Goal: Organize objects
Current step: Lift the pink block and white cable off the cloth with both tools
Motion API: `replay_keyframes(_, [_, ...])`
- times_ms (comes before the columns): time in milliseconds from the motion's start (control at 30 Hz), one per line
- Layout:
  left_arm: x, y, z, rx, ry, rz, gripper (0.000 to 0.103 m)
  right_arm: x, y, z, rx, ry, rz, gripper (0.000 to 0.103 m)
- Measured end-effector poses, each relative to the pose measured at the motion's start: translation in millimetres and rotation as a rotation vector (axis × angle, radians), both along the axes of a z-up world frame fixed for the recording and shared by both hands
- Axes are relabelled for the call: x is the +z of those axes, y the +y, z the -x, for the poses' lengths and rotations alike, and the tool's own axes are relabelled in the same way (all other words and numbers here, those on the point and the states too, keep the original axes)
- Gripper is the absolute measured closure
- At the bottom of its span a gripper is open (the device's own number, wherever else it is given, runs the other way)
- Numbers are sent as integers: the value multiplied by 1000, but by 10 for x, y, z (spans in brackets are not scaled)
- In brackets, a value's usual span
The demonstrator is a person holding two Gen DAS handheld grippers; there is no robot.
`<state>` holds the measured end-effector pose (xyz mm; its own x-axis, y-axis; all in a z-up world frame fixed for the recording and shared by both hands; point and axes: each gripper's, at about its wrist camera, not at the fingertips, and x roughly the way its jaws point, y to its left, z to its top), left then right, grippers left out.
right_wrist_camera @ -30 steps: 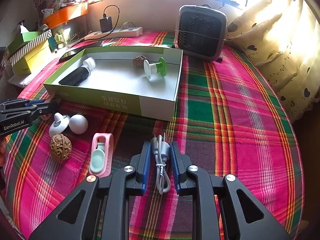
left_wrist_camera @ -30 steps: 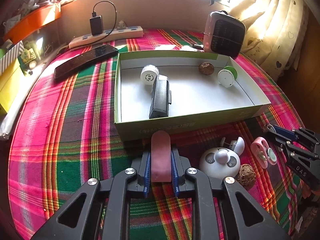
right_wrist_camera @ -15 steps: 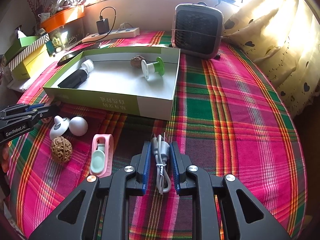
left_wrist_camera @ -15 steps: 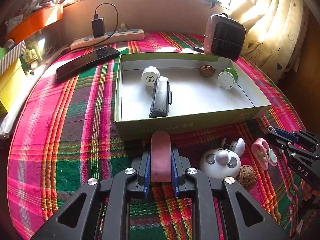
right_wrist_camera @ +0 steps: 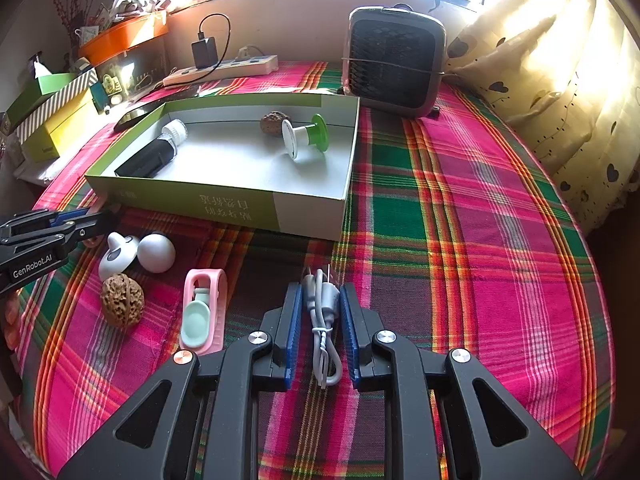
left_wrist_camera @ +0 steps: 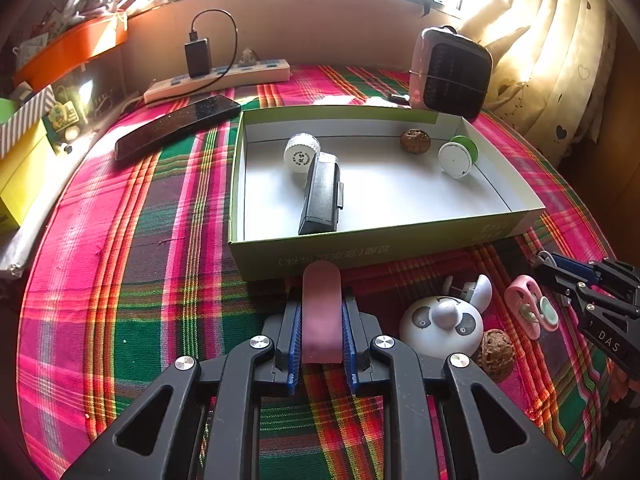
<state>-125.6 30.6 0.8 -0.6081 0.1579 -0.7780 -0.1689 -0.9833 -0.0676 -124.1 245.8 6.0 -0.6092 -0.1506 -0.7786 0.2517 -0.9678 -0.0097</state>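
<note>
On the plaid-covered worktop (left_wrist_camera: 132, 280), the left gripper (left_wrist_camera: 321, 320) had its jaws clenched on a pink eraser-like block (left_wrist_camera: 321, 312), held just short of the green-walled box (left_wrist_camera: 360, 256). Inside the box lay a black case (left_wrist_camera: 322, 196) touching a white-capped bottle (left_wrist_camera: 302, 154), with a walnut (left_wrist_camera: 415, 141) and a green-and-white spool (left_wrist_camera: 458, 156) near the far corner. To the right, outside the box, sat a white panda-faced gadget (left_wrist_camera: 440, 326), a second walnut (left_wrist_camera: 496, 354) touching it, and a pink clip (left_wrist_camera: 528, 306). The right gripper (right_wrist_camera: 320, 312) had its jaws grasping a bundled grey cable (right_wrist_camera: 322, 312) with a plug, near the box's front corner.
</note>
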Motion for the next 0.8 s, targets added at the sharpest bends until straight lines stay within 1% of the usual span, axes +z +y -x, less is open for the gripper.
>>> replay_keyframes(800, [7, -21, -7, 8, -4, -13, 87, -4, 3, 1, -5, 0, 1, 83])
